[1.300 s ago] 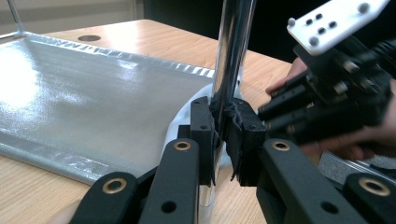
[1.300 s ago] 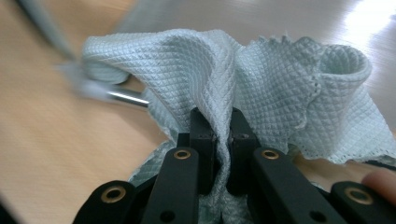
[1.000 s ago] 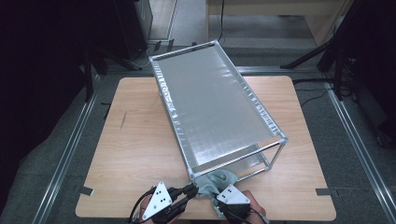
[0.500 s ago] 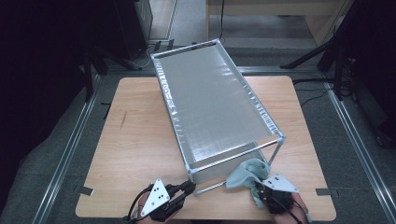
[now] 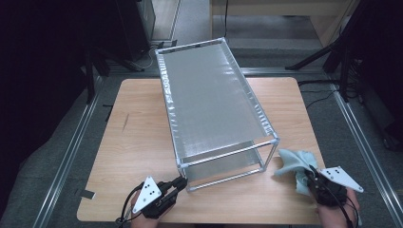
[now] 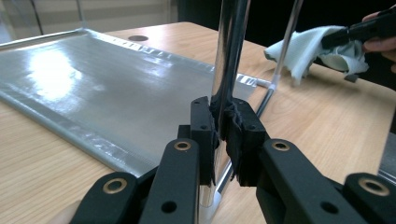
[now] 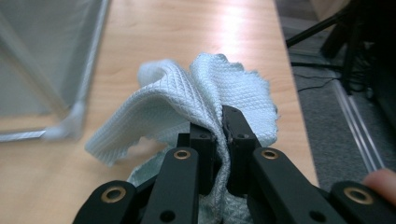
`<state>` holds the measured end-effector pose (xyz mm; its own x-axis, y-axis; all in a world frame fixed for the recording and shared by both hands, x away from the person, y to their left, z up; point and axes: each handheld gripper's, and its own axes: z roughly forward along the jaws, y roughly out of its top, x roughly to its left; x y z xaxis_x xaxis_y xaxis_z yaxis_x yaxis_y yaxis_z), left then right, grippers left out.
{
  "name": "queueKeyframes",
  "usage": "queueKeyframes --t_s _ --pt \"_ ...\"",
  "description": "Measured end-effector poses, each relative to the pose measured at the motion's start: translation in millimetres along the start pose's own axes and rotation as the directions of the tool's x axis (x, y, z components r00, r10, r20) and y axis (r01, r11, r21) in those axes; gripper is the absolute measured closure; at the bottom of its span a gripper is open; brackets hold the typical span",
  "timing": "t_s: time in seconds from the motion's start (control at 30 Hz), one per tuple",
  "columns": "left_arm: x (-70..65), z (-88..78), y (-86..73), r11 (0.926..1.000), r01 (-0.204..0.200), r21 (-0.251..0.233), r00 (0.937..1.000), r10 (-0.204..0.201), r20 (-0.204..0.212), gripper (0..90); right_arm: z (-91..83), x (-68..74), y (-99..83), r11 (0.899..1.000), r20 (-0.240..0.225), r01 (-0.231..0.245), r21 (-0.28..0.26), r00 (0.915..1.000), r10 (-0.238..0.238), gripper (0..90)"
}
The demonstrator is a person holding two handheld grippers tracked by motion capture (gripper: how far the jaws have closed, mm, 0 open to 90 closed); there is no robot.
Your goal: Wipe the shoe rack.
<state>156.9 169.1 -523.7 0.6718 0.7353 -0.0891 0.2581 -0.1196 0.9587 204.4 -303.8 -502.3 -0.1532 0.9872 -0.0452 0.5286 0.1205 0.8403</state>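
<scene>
On the pale wooden worktop, a long box-shaped rack of thin shiny metal tubes, with two flat silver-grey sheets of fine ribbed texture as upper and lower shelf, set at a slant across the middle. Left tool at the near left corner of the rack, black jaws clamped on the upright chrome corner post, smooth and mirror-like, seen in the left gripper view pressed between the two rough black pads. Right tool near the right edge of the worktop, just beside the near right corner of the rack but apart from it, jaws closed tight on a light blue-green cloth. Cloth soft, with a small waffle weave and a wavy cut edge, folded and bunched, one flap standing up above the jaws and the rest hanging down toward the wood. Grey three-cornered plate on top of each tool.
</scene>
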Motion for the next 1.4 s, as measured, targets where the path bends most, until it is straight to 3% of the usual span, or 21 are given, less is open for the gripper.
queueKeyframes --t_s 0.07,0.23,0.33,0.47,0.6,0.67,0.77,0.83,0.93,1.0,1.07,1.13,1.17,1.27,1.4 --pt "2.8 -2.7 -0.4 1.0000 -0.002 0.001 0.9999 0.002 -0.014 81.8 7.6 -0.1 3.8 1.000 0.019 -0.010 -0.009 0.9998 0.010 84.9" --pt "9.6 -8.2 -1.6 1.0000 0.007 -0.004 0.9991 -0.007 -0.042 81.8 34.3 4.0 -3.1 0.999 0.028 0.006 0.047 0.9996 -0.007 82.1" --pt "12.5 -10.3 -1.7 1.0000 0.006 -0.004 0.9984 -0.006 -0.056 81.8 42.3 5.0 -9.3 0.997 -0.012 0.014 0.079 0.9998 -0.013 59.0" --pt "15.4 -11.5 -1.6 1.0000 0.008 -0.005 0.9976 -0.009 -0.068 81.8 21.8 11.8 -2.8 0.998 -0.058 0.048 0.031 0.9973 -0.046 37.8" --pt "18.0 -12.1 -1.1 1.0000 0.010 -0.002 0.9971 -0.010 -0.075 81.8 -9.8 22.3 8.4 0.996 -0.076 0.070 -0.062 0.9943 -0.075 31.2" --pt "18.8 -12.1 -1.0 0.9999 0.012 -0.003 0.9971 -0.012 -0.075 81.8 -21.2 30.9 14.1 0.992 -0.119 0.070 -0.106 0.9894 -0.083 31.3" --pt "19.5 -12.2 -0.9 0.9999 0.010 -0.002 0.9969 -0.010 -0.078 81.8 -27.0 56.0 20.0 0.984 -0.198 0.107 -0.144 0.9709 -0.135 32.6" --pt "19.7 -12.4 -0.9 0.9999 0.010 -0.002 0.9968 -0.010 -0.079 81.8 -22.3 76.2 20.6 0.979 -0.236 0.140 -0.149 0.9562 -0.173 34.3" --pt "19.5 -12.6 -1.1 0.9999 0.011 -0.003 0.9967 -0.011 -0.081 81.9 -6.6 101.2 19.4 0.978 -0.249 0.163 -0.133 0.9494 -0.192 40.9" --pt "19.4 -13.4 -1.2 1.0000 0.008 -0.002 0.9965 -0.008 -0.084 81.9 6.2 117.4 18.6 0.978 -0.236 0.172 -0.118 0.9520 -0.195 46.8" --pt "19.9 -14.9 -1.7 1.0000 0.005 -0.001 0.9963 -0.005 -0.086 81.9 16.0 126.0 18.3 0.979 -0.195 0.179 -0.096 0.9612 -0.195 52.5" --pt "20.1 -16.6 -2.0 1.0000 0.006 -0.001 0.9960 -0.006 -0.090 81.9 23.0 127.8 18.3 0.985 -0.160 0.151 -0.083 0.9737 -0.162 61.7" --pt "20.3 -17.2 -2.0 1.0000 0.004 0.001 0.9958 -0.004 -0.092 82.0 25.5 127.0 18.7 0.988 -0.166 0.130 -0.085 0.9758 -0.142 66.7" --pt "19.8 -19.1 -2.2 1.0000 0.004 0.003 0.9949 -0.003 -0.101 82.0 28.6 125.7 19.5 0.987 -0.172 0.121 -0.106 0.9755 -0.137 80.6" --pt "16.6 -20.1 -2.4 1.0000 -0.003 0.006 0.9949 0.004 -0.101 82.1 32.5 120.7 21.0 0.988 -0.215 0.105 -0.111 0.9684 -0.127 82.1"
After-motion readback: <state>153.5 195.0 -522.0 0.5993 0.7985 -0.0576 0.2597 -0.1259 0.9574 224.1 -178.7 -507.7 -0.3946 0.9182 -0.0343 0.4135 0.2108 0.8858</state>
